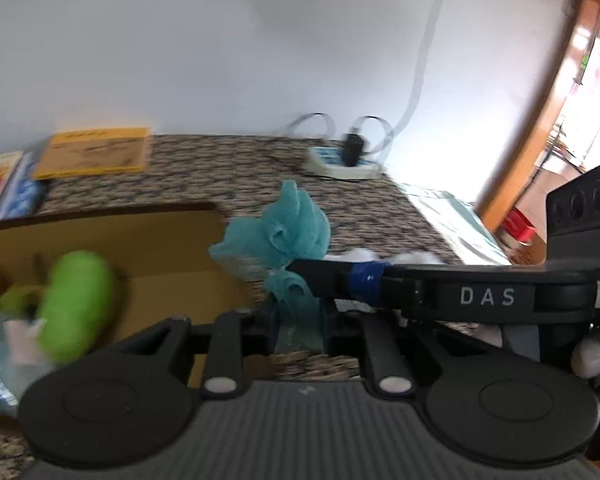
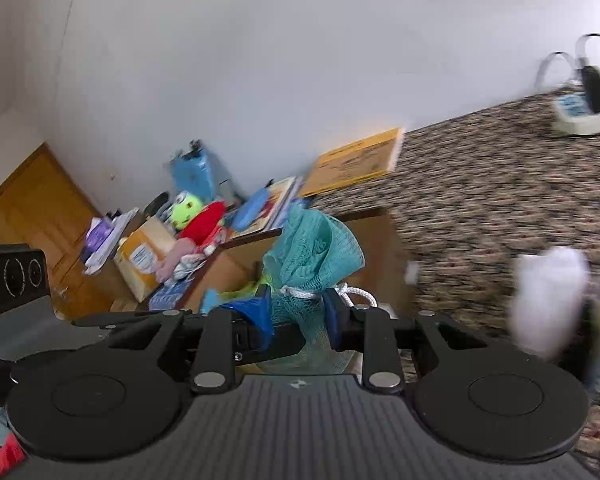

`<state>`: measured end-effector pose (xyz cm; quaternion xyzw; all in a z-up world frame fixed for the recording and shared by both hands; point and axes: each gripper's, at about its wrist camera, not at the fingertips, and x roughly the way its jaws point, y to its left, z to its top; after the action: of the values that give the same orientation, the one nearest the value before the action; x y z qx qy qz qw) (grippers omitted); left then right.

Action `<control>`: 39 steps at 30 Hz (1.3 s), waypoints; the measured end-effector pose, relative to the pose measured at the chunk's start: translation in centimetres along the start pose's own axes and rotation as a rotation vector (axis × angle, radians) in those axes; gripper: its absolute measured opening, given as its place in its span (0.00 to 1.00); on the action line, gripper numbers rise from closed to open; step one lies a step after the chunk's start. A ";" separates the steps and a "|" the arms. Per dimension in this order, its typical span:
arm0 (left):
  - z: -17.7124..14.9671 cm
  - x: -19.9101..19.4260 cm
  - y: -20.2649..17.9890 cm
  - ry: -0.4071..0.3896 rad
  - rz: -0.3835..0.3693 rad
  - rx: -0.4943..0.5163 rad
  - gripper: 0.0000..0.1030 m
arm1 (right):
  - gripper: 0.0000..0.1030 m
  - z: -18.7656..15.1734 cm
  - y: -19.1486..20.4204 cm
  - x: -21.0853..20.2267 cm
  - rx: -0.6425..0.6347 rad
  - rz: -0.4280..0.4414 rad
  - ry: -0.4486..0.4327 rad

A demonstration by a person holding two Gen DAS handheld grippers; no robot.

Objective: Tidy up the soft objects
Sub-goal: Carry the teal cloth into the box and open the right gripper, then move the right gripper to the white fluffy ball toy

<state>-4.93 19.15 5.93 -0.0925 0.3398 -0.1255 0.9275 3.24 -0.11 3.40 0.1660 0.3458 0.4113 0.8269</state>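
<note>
Two grippers, one load: both clamp the same teal mesh bath pouf (image 1: pixel 296 220) and carry it clear of the patterned brown-and-cream tabletop (image 1: pixel 384 216).
Left gripper (image 1: pixel 298 334): jaws drawn narrow, pinching the lower tuft of the mesh; the rest of the pouf billows above them.
Right gripper (image 2: pixel 300 316): blue-taped jaws part closed, squeezing the gathered neck of the mesh just beside its white cord loop (image 2: pixel 352 294); in the left view one of its fingers crosses from the right into the pouf.
Where the pouf is: in the air, near the right-hand edge of the open brown cardboard box (image 1: pixel 168 260), not yet inside it.
Already in the box: a blurred lime-green plush toy (image 1: pixel 76 304).
Step in hand, as I judge it: carrying the pouf over the box wall to drop it in.
Doing it well: move both hands together so the mesh is not stretched or torn between two grips; lift it clear of the box wall; release only once it hangs over the opening.
Risk: mesh or cord may snag on a jaw at release, so open wide and draw back slowly.
</note>
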 end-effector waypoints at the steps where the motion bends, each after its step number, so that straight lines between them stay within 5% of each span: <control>1: -0.2 -0.3 1.0 0.007 0.013 -0.011 0.13 | 0.09 -0.1 0.7 1.2 -0.010 0.003 0.012; 10: -2.6 -0.2 10.6 0.130 0.074 -0.152 0.14 | 0.10 -2.5 5.0 9.9 -0.046 -0.053 0.152; 16: -3.9 -0.4 14.0 0.176 0.114 -0.169 0.42 | 0.12 -3.9 6.0 12.6 0.008 -0.081 0.218; 23: -3.9 -3.0 16.4 0.148 0.161 -0.135 0.46 | 0.12 -4.2 6.9 12.8 0.051 -0.095 0.215; 30: -1.9 -4.3 15.0 0.087 0.147 -0.047 0.50 | 0.12 -3.8 7.5 10.5 0.015 -0.170 0.127; 39: 0.5 -2.0 7.6 0.058 0.046 0.118 0.51 | 0.13 -3.1 6.5 4.1 -0.034 -0.306 -0.041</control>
<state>-4.80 26.98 5.60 -0.0260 0.3606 -0.1267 0.9237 -0.92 7.01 3.01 0.1057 0.3429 0.2829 0.8895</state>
